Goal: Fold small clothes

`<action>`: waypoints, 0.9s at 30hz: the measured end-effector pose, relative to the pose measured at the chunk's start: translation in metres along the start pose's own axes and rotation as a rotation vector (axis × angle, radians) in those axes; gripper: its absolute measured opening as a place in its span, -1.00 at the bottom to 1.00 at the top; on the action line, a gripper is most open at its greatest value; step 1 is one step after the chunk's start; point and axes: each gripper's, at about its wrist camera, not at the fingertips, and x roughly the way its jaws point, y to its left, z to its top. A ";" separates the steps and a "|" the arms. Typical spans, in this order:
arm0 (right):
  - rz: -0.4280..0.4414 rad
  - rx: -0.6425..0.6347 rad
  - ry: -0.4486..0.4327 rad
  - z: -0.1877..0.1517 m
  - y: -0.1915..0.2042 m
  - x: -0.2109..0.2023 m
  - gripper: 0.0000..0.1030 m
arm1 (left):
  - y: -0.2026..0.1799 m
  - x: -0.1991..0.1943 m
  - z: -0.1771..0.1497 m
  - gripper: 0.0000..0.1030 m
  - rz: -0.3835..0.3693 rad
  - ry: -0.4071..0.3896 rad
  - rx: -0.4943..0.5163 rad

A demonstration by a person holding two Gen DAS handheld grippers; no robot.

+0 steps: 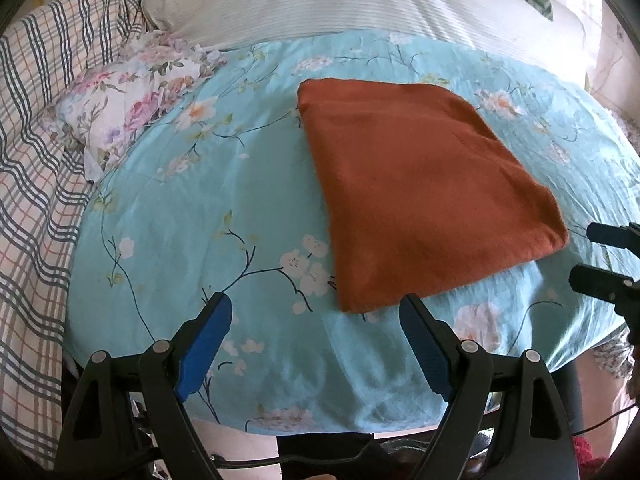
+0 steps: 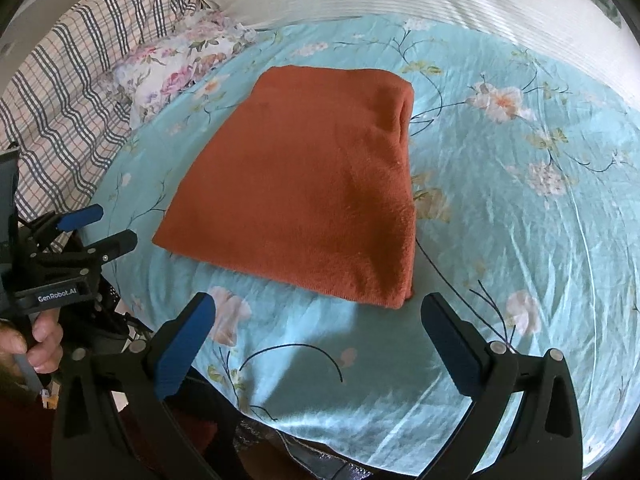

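Both blue-padded grippers, left gripper (image 1: 316,312) and right gripper (image 2: 318,312), hover with jaws apart and empty just short of the folded rust-orange fleece cloth (image 1: 420,184) on the turquoise floral bedsheet (image 1: 180,208); a careless pinch could drag its layers askew.

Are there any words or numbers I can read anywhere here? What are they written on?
"GenRobot.AI" in white letters on the black body of the left gripper, seen in the right wrist view beside the person's hand.
No other words or numbers: the orange cloth, the blue flowered sheet and the checked blanket show only patterns.
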 end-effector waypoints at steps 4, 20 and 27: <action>0.000 -0.004 0.001 0.003 0.002 0.002 0.99 | -0.001 0.000 0.004 0.67 0.000 -0.003 -0.004; 0.001 -0.028 -0.001 0.022 0.001 0.008 0.99 | -0.003 -0.003 0.018 0.67 0.002 -0.038 0.005; 0.006 -0.034 -0.020 0.031 0.001 0.005 0.99 | -0.006 -0.008 0.023 0.67 0.002 -0.059 0.005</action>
